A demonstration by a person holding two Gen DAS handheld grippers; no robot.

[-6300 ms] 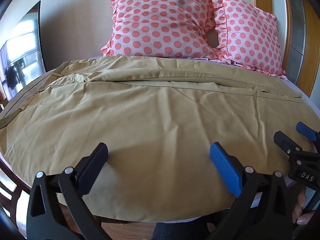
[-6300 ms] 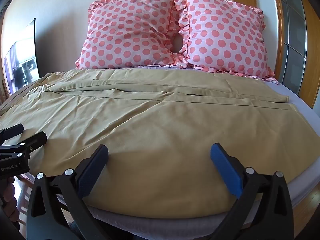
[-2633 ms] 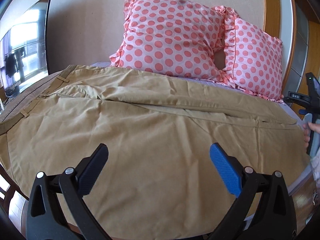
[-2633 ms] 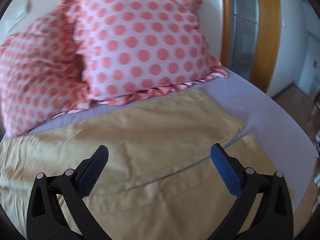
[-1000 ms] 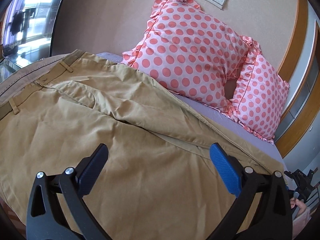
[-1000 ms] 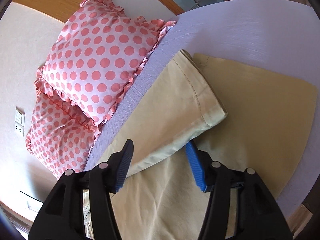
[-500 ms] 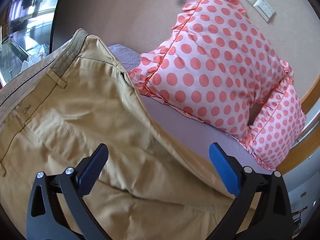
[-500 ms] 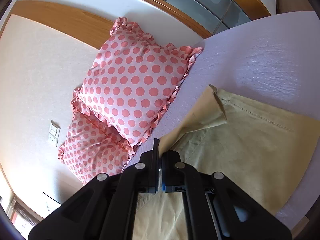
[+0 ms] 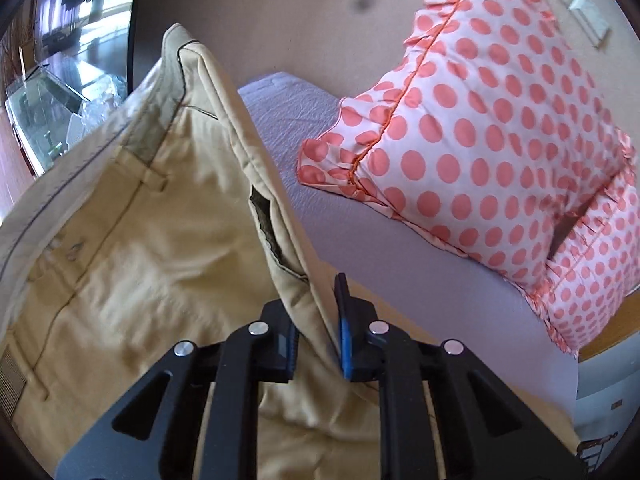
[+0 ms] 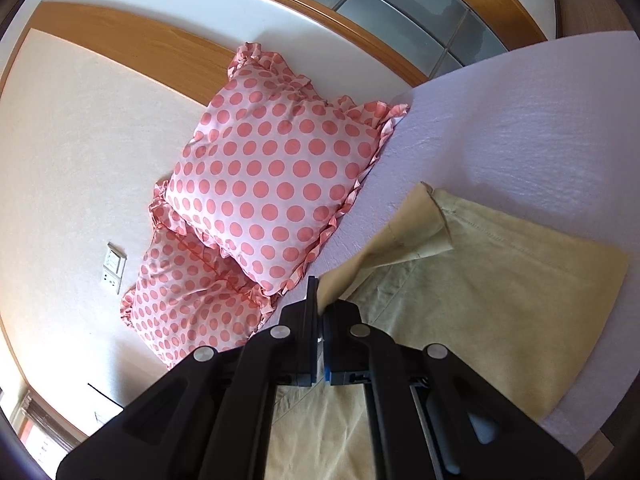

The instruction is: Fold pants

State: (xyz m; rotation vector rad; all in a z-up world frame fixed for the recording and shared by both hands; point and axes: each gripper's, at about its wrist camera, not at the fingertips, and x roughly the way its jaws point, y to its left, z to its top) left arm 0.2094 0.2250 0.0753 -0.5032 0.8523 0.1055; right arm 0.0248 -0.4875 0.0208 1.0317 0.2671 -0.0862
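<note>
Tan pants [image 9: 132, 240] lie spread on a lilac bed [image 9: 360, 248]. In the left wrist view my left gripper [image 9: 318, 320] is shut on the far edge of the pants near the waistband and side pocket, and lifts that edge into a ridge. In the right wrist view my right gripper [image 10: 320, 304] is shut on the far leg's edge near the hem of the pants [image 10: 480, 280], and that corner is raised and curled over the lower leg.
Two pink polka-dot pillows [image 9: 480, 120] [image 10: 272, 184] lean on the wall at the bed's head. A glass table and window show at far left [image 9: 48, 80]. The bed's lilac sheet [image 10: 520, 120] extends past the hem; a wooden frame runs behind.
My left gripper closed on the pants' far edge by the waist and raised it. My right gripper stays shut on the leg edge and has lifted it slightly.
</note>
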